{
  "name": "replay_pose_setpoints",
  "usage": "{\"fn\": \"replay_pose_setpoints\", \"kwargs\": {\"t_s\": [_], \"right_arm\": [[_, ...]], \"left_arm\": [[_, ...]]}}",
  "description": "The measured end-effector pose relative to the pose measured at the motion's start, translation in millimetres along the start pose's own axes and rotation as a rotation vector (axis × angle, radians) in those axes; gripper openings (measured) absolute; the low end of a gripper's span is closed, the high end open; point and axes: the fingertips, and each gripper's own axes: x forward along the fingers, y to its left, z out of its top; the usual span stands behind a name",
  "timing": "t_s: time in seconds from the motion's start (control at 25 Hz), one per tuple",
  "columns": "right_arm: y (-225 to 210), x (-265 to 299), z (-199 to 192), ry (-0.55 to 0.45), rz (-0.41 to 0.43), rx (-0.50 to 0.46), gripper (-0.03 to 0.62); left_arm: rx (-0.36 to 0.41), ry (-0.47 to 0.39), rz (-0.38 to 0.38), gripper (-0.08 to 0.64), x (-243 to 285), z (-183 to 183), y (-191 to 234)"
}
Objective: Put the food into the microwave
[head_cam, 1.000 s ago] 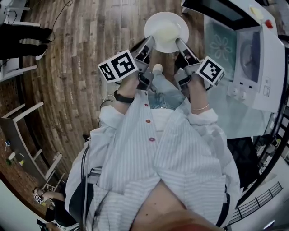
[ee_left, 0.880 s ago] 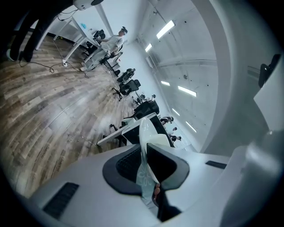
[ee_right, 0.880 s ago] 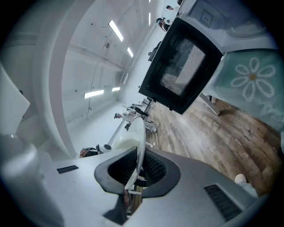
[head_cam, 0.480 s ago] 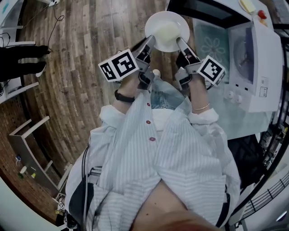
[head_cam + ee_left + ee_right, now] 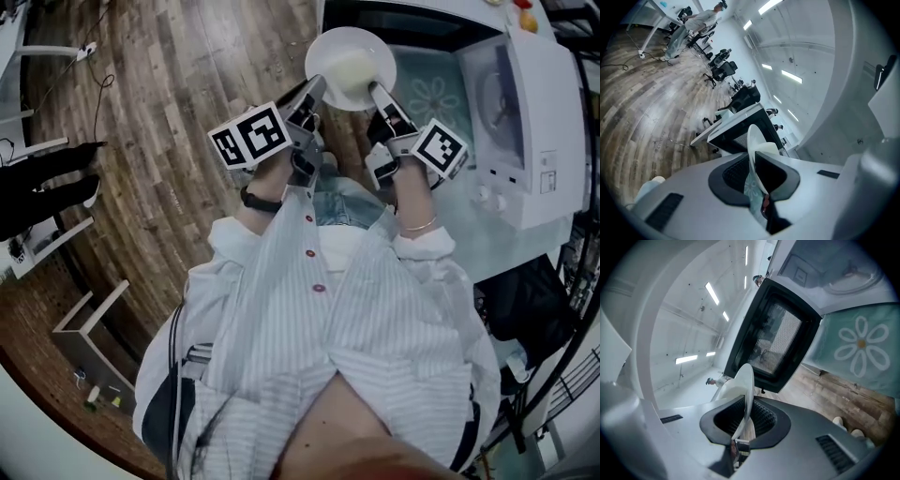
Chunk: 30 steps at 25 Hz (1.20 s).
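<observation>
A white plate [image 5: 350,67] with pale food on it is held in the air in front of me. My left gripper [image 5: 314,90] is shut on its left rim and my right gripper [image 5: 375,91] is shut on its right rim. In the left gripper view the plate [image 5: 754,152] stands edge-on between the dark pads. The right gripper view shows the plate rim [image 5: 746,394] clamped the same way. The white microwave [image 5: 525,122] stands at the right with its dark door [image 5: 394,17] swung open just beyond the plate. That open door [image 5: 773,341] fills the right gripper view ahead.
A pale green cloth with a daisy print [image 5: 436,94] covers the table in front of the microwave. Wooden floor [image 5: 169,141] spreads to the left. Desks and office chairs [image 5: 722,70] stand far off, and a person's dark legs [image 5: 47,178] show at the left edge.
Both grippers have carried the plate to the right, toward the microwave. Its open door and the daisy cloth now sit closer to the plate. Both grips are unchanged.
</observation>
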Motion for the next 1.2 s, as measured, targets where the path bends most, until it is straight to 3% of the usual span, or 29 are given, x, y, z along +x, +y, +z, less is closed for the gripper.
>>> {"fn": "replay_pose_setpoints", "kwargs": {"t_s": [0.28,0.48,0.68,0.8,1.2], "right_arm": [[-22.7,2.5,30.8,-0.115,-0.086,0.074,0.049],[-30.1,-5.8,50.6,-0.214,-0.086,0.093,0.049],[-55.5,-40.4,65.4,-0.33,-0.188,0.15,0.049],[-58.4,-55.3,78.3,-0.416,-0.174,0.152,0.049],[-76.5,-118.2,89.0,-0.686,-0.265,0.205,0.049]], "left_arm": [[0.045,0.148,-0.045,0.037,52.1,9.3,-3.6],[0.07,0.242,-0.09,0.037,79.9,3.6,-14.1],[0.105,0.361,-0.154,0.037,112.3,-19.7,-33.8],[0.128,0.432,-0.2,0.037,129.8,-33.5,-47.4],[0.212,0.667,-0.355,0.038,164.1,-82.5,-89.7]]}}
